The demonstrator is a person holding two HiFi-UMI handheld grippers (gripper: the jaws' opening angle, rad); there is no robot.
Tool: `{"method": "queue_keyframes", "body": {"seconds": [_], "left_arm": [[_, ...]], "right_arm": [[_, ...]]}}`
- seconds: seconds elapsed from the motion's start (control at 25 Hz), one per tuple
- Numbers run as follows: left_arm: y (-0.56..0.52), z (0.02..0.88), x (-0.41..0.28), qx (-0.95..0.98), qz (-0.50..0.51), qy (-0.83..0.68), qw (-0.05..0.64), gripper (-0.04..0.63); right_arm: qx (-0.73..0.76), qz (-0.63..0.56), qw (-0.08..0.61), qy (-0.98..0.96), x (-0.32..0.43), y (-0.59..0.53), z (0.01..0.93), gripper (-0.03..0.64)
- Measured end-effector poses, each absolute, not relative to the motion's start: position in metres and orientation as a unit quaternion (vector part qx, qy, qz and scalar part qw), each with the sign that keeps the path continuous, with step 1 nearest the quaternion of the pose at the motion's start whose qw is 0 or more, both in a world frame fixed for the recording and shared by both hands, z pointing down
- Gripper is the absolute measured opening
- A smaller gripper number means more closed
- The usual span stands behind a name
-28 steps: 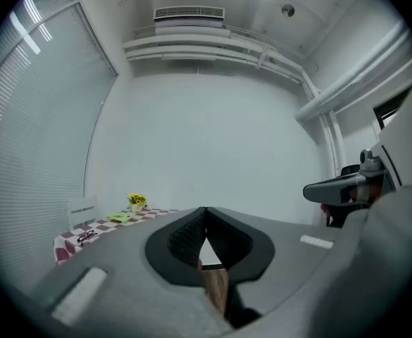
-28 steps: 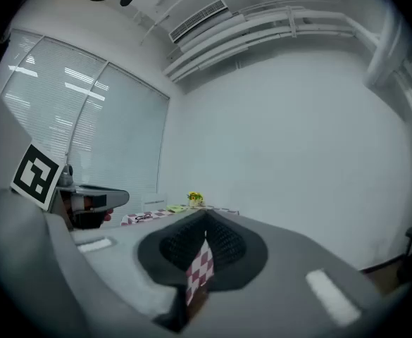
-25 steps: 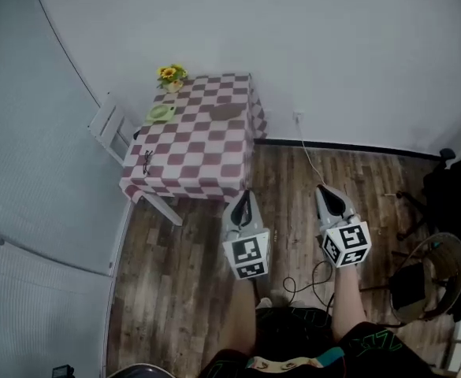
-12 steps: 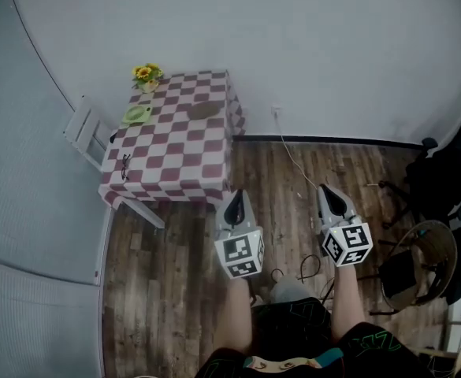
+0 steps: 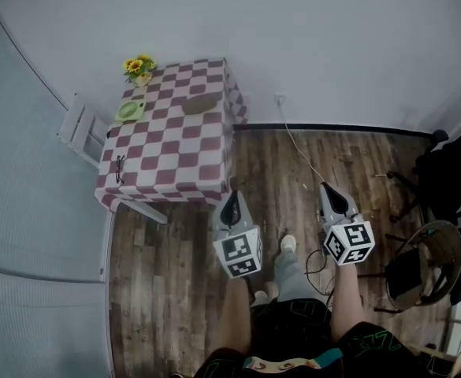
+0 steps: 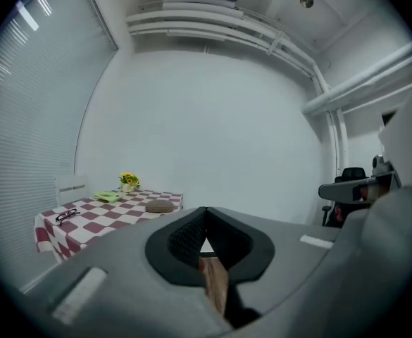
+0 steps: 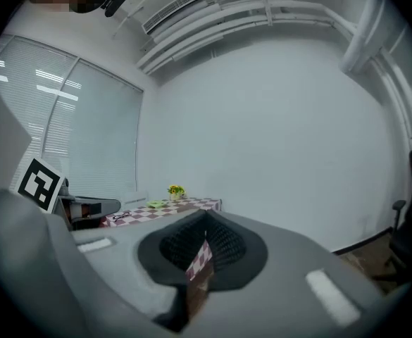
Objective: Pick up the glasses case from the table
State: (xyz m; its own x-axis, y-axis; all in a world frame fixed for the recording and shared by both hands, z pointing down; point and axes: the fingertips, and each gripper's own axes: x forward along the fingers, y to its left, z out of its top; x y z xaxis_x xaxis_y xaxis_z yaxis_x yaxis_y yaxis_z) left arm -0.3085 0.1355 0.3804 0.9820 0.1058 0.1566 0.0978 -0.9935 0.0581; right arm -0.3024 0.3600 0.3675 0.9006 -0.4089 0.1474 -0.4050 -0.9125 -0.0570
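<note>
The glasses case, a brown oval, lies near the far right edge of the red-and-white checked table. In the left gripper view the glasses case shows far ahead to the left. A pair of dark glasses lies near the table's front left. My left gripper hangs over the wooden floor just off the table's near right corner, jaws together and empty. My right gripper is further right over the floor, also shut on nothing. Both are well short of the case.
A green plate and a small pot of yellow flowers stand at the table's back left. A white chair is left of the table. A cable trails from the wall. Black chairs stand at the right.
The view has swung and the table now sits further left in it. A foot has stepped out between the grippers. Both grippers have dropped a little and stay closed.
</note>
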Motion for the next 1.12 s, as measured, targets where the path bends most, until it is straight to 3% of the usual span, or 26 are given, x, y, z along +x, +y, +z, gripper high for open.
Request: {"method": "queue_keyframes", "body": {"seconds": [0.72,1.12], "left_arm": [[0.192,0.442,-0.142,0.986,0.155,0.057,0.005,0.011],[0.219,0.398,-0.040,0.992,0.120,0.037,-0.004,0.011]], "right_arm": [[-0.965,-0.137,0.020,0.221,-0.128,0.398,0.429,0.003],[-0.966,-0.102,0.017,0.237,-0.010,0.432,0.384,0.004]]}}
